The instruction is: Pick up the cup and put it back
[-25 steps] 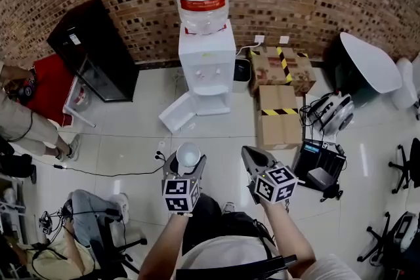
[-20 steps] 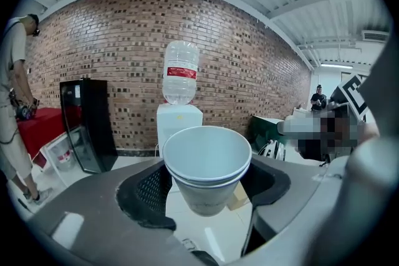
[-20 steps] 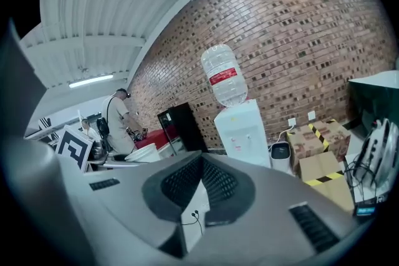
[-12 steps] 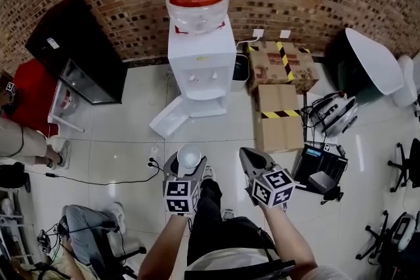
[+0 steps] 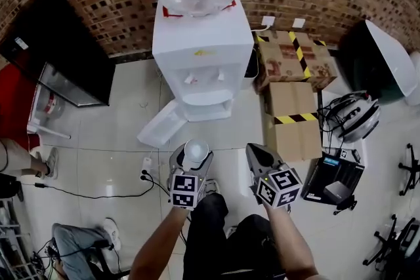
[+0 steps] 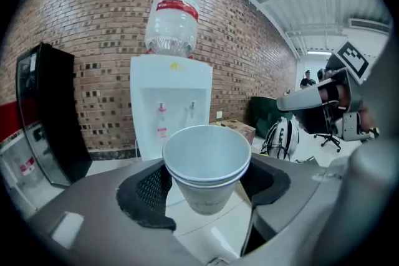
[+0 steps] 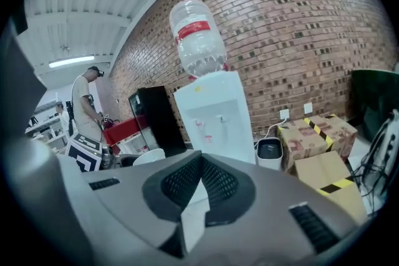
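Though between left fingers (image 6: 144, 193), cup (image 6: 207, 165) (underside unseen)

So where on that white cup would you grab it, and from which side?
By its side wall just under the rim, coming in level from the side with a finger on each flank. The cup stands upright and tapers downward, so the wider rim should stop it slipping through. The left gripper holds it about that way.
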A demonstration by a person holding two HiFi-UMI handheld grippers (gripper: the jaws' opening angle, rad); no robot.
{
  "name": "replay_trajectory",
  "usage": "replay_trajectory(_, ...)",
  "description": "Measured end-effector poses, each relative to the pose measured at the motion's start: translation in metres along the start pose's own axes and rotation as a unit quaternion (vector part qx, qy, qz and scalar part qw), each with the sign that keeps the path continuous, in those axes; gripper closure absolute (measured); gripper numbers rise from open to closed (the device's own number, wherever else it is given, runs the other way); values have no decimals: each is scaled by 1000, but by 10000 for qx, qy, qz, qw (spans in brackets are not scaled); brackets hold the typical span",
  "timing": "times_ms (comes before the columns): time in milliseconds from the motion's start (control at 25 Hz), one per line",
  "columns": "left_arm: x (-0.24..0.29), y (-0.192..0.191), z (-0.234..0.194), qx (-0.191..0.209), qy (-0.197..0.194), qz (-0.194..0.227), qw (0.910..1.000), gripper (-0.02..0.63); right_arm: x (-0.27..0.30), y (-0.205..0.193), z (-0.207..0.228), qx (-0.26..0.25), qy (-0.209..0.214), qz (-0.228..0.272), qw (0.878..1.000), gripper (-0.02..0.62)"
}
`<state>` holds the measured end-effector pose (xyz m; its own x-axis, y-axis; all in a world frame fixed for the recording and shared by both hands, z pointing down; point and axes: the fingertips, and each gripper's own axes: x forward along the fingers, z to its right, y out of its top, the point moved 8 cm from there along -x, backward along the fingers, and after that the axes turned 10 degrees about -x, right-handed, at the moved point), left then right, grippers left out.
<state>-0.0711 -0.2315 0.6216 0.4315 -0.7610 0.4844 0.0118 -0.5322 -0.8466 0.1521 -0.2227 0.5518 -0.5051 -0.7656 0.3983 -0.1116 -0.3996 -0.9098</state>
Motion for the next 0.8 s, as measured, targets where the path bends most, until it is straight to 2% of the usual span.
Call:
replay_trajectory(160,75,-44,-29,28,-133,138,9998,270,54,-54,13,182,-13,19,9998,588)
replay_trajectory(360,165,-107,-65,-12,-145,222,9996,270,107,-112,25,160,54,42,9998,588)
replay_trajectory(600,263,-163,-104,-61,-58,386,9992,270,152,-162,44,311,30,273,9991,588)
replay_trajectory(800,337,-199,-126,153,-97,331,9993,270,195,-205,53,324,178,251,9990,588)
